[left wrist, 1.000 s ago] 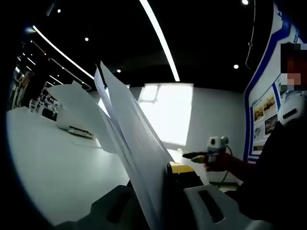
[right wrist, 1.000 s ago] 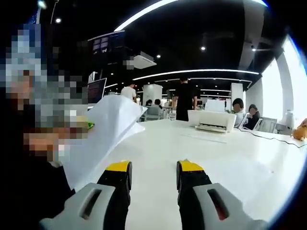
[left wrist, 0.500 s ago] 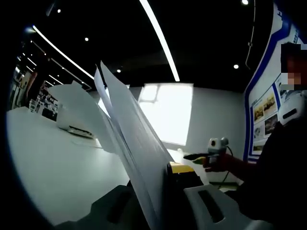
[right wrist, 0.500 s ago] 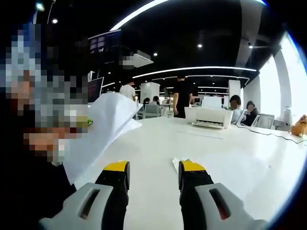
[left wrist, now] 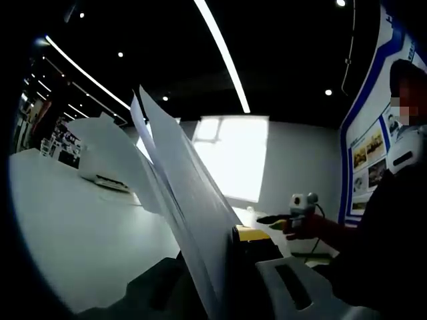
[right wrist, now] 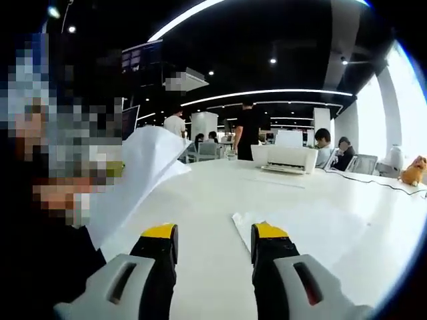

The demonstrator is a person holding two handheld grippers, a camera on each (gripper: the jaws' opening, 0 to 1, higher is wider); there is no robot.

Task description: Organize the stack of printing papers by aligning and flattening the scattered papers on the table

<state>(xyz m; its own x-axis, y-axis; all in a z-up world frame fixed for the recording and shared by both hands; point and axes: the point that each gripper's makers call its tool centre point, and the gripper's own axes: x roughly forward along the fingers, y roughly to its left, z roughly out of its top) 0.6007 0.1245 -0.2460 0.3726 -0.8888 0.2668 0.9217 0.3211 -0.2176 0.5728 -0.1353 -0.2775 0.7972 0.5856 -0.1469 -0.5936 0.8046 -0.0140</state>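
The left gripper pinches a sheaf of papers between its jaws — the sheets stand up on edge, fanned above the white table. The right gripper, jaws spread and holding nothing, hovers over the table with 1 loose sheet lying flat by its right jaw. A white printer sits farther back — no writing on it is legible.
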